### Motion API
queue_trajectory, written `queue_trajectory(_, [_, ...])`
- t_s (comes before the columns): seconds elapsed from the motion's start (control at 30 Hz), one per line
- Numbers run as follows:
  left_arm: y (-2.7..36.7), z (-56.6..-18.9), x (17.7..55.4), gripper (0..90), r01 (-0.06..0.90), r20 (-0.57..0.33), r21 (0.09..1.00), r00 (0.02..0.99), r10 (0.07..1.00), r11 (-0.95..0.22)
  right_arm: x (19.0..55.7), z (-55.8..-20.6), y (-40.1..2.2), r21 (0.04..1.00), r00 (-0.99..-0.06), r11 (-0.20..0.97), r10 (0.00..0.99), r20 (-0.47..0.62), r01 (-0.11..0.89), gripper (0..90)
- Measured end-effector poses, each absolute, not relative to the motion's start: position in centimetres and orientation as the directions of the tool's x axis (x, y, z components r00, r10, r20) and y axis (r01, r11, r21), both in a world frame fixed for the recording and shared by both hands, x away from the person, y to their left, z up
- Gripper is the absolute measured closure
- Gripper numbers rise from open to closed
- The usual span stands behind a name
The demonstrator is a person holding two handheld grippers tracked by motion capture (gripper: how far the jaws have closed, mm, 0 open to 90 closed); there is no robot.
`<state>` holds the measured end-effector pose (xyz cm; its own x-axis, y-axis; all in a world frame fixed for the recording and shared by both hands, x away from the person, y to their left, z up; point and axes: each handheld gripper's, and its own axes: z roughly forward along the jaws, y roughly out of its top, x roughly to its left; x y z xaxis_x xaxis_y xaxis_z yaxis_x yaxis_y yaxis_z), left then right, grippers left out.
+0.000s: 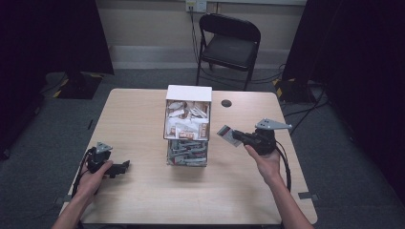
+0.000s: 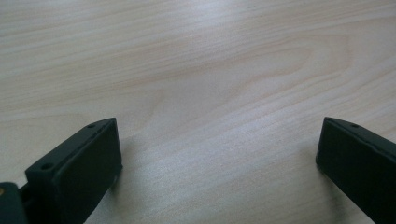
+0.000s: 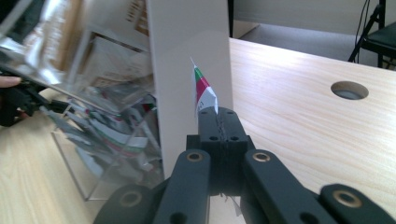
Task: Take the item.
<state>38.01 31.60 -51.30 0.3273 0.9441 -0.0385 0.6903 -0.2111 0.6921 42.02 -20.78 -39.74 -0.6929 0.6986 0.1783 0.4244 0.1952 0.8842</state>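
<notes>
High view, chair (image 1: 229, 40) behind table (image 1: 143, 124)

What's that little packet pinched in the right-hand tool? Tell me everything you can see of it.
The packet is a small, flat sachet, white with green and red stripes near its end, and looks like paper or foil. The right tool is shut on it, its two black jaws pressed together on its lower part, so the packet stands edge-on, poking beyond the tips. In the high view it is held above the table, just right of the clear two-tier box of similar sachets.
</notes>
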Motion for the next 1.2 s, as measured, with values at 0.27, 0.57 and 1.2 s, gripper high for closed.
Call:
queue_trajectory(0.27, [31.6,-51.3,38.0,0.0,0.69,-0.039,0.693,0.326,0.945,-0.209,43.4,-41.0,-20.8,0.867,-0.67,0.197,0.718,0.19,0.457,90.0])
queue_trajectory(0.57, [31.6,-51.3,38.0,0.0,0.69,-0.04,0.693,0.325,0.945,-0.208,44.1,-42.7,-20.1,0.847,-0.661,0.206,0.721,0.208,0.491,90.0])
queue_trajectory(1.2, [31.6,-51.3,38.0,0.0,0.69,-0.038,0.692,0.328,0.944,-0.211,45.6,-46.7,-18.9,0.778,-0.642,0.26,0.732,0.227,0.572,90.0])
